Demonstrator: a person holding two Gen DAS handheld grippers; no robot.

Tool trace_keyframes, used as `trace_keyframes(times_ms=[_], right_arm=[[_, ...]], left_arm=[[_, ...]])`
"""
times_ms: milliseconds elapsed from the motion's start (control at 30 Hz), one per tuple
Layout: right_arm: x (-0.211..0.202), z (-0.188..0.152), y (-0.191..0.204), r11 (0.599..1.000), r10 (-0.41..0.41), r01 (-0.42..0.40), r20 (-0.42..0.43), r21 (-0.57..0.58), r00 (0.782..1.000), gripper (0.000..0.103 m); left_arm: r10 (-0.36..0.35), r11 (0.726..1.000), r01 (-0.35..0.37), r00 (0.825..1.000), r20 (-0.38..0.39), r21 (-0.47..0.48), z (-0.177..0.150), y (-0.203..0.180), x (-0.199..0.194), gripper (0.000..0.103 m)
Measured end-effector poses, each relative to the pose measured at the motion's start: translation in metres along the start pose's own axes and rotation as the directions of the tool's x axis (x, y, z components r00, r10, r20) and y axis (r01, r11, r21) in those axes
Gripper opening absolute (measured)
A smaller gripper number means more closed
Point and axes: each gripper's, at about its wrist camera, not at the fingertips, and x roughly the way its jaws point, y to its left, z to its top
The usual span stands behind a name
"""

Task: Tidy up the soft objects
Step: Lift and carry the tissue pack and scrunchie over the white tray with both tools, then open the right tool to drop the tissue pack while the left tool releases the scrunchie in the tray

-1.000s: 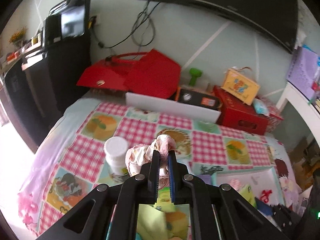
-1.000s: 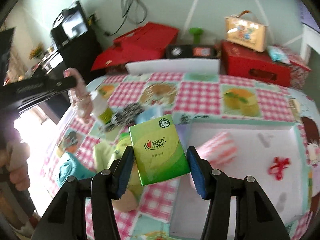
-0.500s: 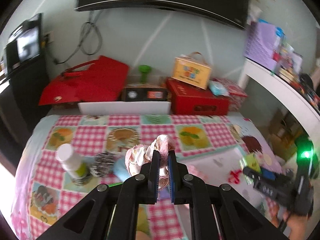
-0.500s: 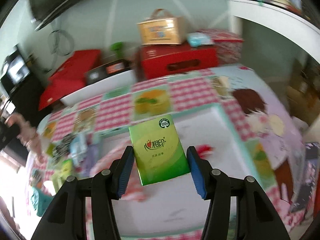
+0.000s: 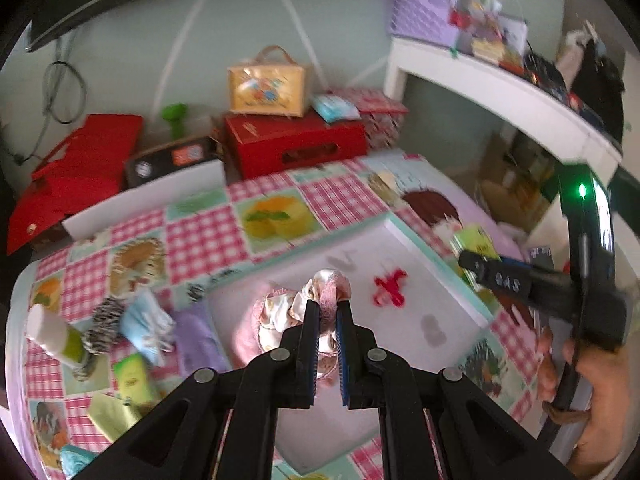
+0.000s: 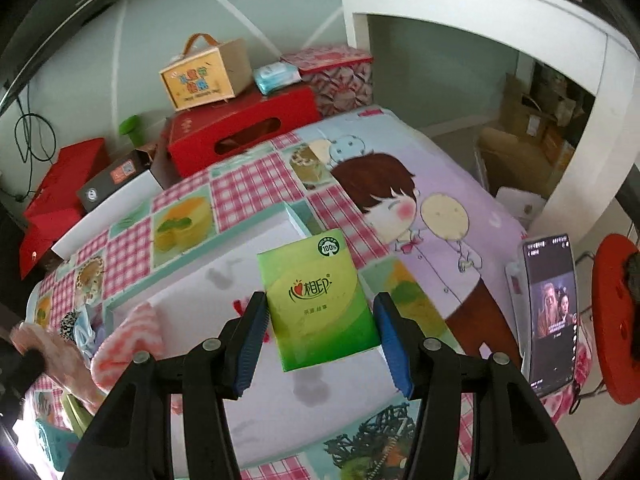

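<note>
Left wrist view: swung rightward off the clutter and over the white tray (image 5: 436,280), unlike a second earlier, when the bottle and checked cloth filled the ground ahead. Left gripper (image 5: 328,312) clamped tight on a pink floral scrunchie (image 5: 320,292), held in the air above the tray's near half. Already in the tray: a pink striped cloth (image 5: 244,332) and a red bow (image 5: 390,286). Left behind on the tablecloth (image 5: 200,236): white bottle (image 5: 56,336), zebra scrunchie (image 5: 104,320), blue pouch (image 5: 146,326), green tissue packs (image 5: 134,376). Off to the right, the right gripper (image 5: 494,276) carrying its own green pack.

Right wrist view: also carried across from the pile to the tray's far right corner. Right gripper (image 6: 320,336) closed on a green tissue pack (image 6: 318,300), pads pressed to both its sides, pack lifted over the tray (image 6: 224,268). Phone (image 6: 550,312) propped at the table's right edge.

Judged from this: both soft items fetched and brought over the tray, neither yet set down; lowering and release seemingly next.
</note>
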Motion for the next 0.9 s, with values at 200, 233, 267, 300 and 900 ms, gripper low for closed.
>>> trace_keyframes(times_ms=[200, 233, 267, 300, 900], right_arm=[[0.039, -0.009, 0.003, 0.998, 0.060, -0.059, -0.121, 0.014, 0.991, 0.056], [0.046, -0.012, 0.003, 0.998, 0.058, -0.056, -0.148, 0.017, 0.987, 0.056], [0.051, -0.014, 0.004, 0.999, 0.046, -0.045, -0.162, 0.013, 0.986, 0.056], [0.054, -0.016, 0.005, 0.999, 0.033, -0.032, -0.172, 0.005, 0.985, 0.056], [0.078, -0.030, 0.011, 1.000, 0.008, -0.013, -0.262, -0.019, 0.965, 0.056]], left_arm=[[-0.019, 1.000, 0.021, 0.990, -0.138, 0.019, -0.017, -0.014, 0.049, 0.009], [-0.022, 1.000, 0.025, 0.986, -0.167, 0.015, -0.021, -0.014, 0.059, 0.009], [-0.022, 1.000, 0.025, 0.983, -0.184, 0.013, -0.024, -0.014, 0.065, 0.009], [-0.020, 1.000, 0.023, 0.978, -0.207, 0.012, -0.028, -0.014, 0.074, 0.009], [0.008, 1.000, -0.010, 0.943, -0.332, -0.003, -0.050, -0.012, 0.120, 0.011]])
